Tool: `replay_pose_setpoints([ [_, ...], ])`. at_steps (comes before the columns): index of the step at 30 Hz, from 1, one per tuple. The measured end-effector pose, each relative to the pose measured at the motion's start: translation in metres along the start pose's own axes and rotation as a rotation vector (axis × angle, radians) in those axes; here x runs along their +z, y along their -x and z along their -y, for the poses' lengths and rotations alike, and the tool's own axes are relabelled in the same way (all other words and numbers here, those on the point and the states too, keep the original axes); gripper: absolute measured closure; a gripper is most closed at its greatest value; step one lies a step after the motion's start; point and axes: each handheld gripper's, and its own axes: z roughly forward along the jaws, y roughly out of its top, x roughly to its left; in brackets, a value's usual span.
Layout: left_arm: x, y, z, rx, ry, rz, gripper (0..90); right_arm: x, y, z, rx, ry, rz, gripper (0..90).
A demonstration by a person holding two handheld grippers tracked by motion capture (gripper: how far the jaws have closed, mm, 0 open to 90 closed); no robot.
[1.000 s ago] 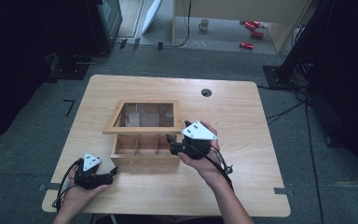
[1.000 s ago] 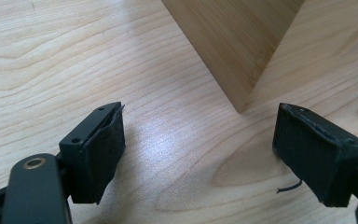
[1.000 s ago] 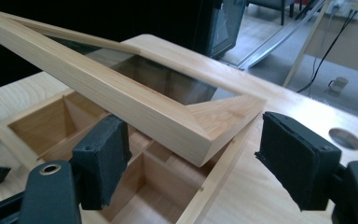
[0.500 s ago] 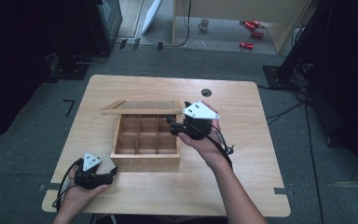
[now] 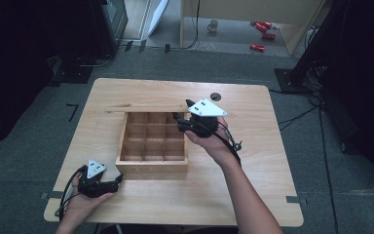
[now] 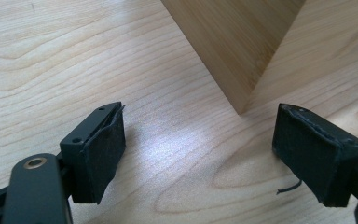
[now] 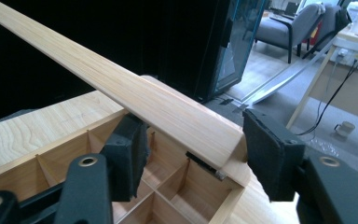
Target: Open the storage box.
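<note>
A wooden box with several bare compartments stands mid-table. Its lid is swung up and stands on edge along the back wall. My right gripper is at the lid's right end. In the right gripper view the lid's free edge runs between the jaws of that gripper. It rests against the left one, and a small gap shows at the right one. My left gripper lies open on the table by the box's front left corner, with nothing between its pads.
The table has a round cable hole at the back right. On the floor behind are a mug, red items and cables. A dark cabinet stands at the back left.
My right gripper has moved up and away from me, swinging the lid from partly raised to standing on edge behind the box. The left gripper has stayed put.
</note>
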Motion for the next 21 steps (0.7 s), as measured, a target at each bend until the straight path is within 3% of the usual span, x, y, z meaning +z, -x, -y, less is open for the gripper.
replay_pose_setpoints([
  [11,0.0,0.0,0.0,-0.002,0.001,0.0,17.6,0.003,0.013,-0.006,-0.028,0.007,-0.029,50.0],
  [21,0.0,0.0,0.0,0.0,-0.001,0.002,17.6,0.005,0.019,-0.008,0.002,0.019,-0.041,50.5],
])
